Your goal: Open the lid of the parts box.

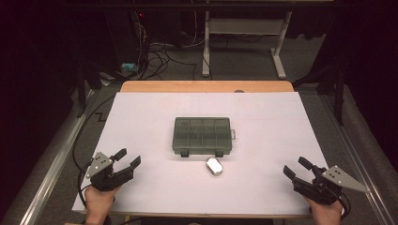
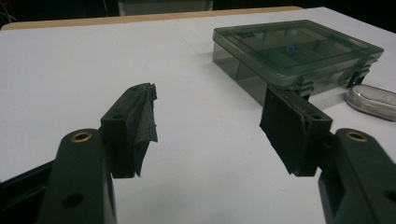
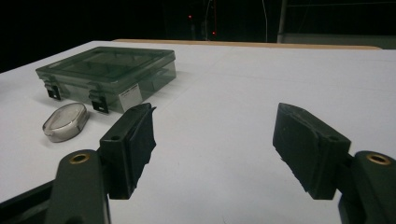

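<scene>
Centre of frame: closed green compartment box (image 1: 202, 135), small silvery oval case (image 1: 214, 166) just below its front edge. Lower left: left gripper (image 1: 127, 159), jaws spread, empty. Lower right: right gripper (image 1: 296, 168), likewise released, well apart from both.

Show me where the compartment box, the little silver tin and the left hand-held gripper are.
compartment box (image 1: 202, 134), high view, middle of its closed clear lid.
silver tin (image 1: 214, 166), high view, centre of its top.
left hand-held gripper (image 1: 127, 158), high view, midway between its open fingertips.
</scene>
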The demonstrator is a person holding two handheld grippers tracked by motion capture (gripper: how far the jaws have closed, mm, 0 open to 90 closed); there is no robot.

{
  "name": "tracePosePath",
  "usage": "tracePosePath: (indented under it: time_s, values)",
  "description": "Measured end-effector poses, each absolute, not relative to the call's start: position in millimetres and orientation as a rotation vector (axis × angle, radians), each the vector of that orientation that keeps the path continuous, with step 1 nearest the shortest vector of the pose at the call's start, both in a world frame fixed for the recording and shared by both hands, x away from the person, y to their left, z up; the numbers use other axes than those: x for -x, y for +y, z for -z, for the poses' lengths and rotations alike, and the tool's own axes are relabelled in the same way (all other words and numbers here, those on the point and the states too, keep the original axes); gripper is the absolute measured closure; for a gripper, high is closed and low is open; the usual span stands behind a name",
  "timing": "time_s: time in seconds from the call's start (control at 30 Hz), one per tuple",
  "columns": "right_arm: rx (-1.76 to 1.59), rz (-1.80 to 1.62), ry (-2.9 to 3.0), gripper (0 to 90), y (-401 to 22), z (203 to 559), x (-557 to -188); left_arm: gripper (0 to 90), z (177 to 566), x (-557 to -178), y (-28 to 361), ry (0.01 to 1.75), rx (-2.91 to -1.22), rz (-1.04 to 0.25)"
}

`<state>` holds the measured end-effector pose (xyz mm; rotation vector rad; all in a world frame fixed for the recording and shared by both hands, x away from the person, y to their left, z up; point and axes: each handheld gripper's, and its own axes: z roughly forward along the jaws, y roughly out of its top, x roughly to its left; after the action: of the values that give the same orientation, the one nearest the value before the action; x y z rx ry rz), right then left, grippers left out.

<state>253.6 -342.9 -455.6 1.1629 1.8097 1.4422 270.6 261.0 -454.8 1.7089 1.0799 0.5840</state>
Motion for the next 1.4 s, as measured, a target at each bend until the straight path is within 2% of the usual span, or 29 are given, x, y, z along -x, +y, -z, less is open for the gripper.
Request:
tracePosePath:
  time_s: [1.4]
  values:
    - [-1.003, -1.453, 1.953, 29.5, -294.7, 456.6, -271.3, 35.5, 454.0, -270.2, 239.0, 1.025, -1.756, -0.591]
